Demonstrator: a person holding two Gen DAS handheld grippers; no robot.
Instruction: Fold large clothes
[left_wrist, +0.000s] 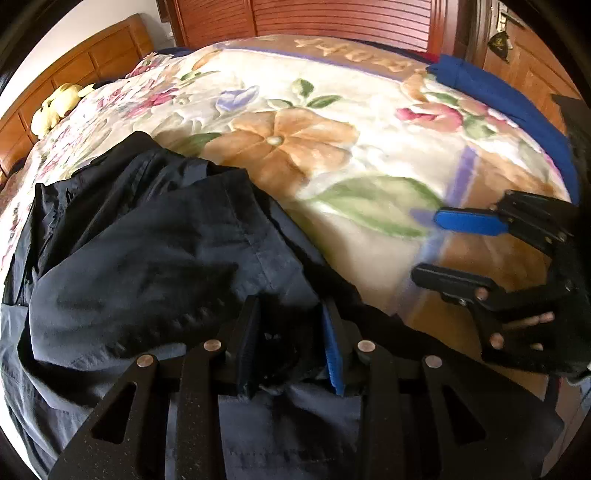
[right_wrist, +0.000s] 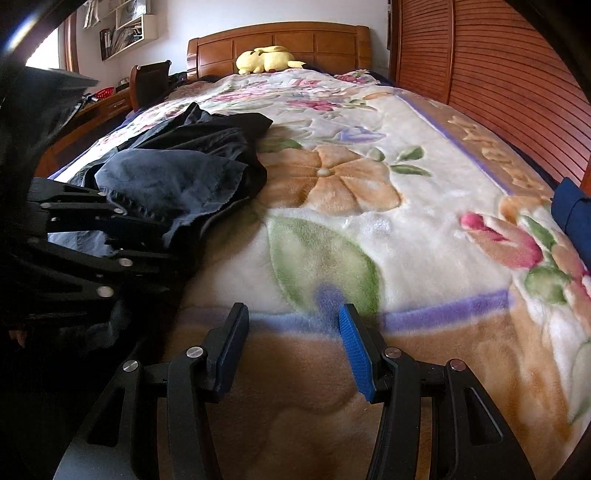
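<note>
A large dark navy garment (left_wrist: 147, 240) lies crumpled on the left part of a floral blanket (left_wrist: 369, 122) that covers the bed. My left gripper (left_wrist: 290, 317) is shut on a bunched fold of this garment at its near edge, with dark cloth filling the gap between the pads. In the right wrist view the garment (right_wrist: 177, 173) sits at the left, and the left gripper's black body (right_wrist: 85, 236) reaches into it with its tips hidden by cloth. My right gripper (right_wrist: 291, 317) hovers open over bare blanket (right_wrist: 369, 229), nothing between its fingers. It also shows at the right of the left wrist view (left_wrist: 430, 249).
A yellow plush toy (right_wrist: 266, 59) lies by the wooden headboard (right_wrist: 314, 40). Slatted wooden doors (right_wrist: 498, 81) run along the far side of the bed. A blue cloth (left_wrist: 495, 92) lies at the bed's edge. A nightstand (right_wrist: 110, 103) stands at the left.
</note>
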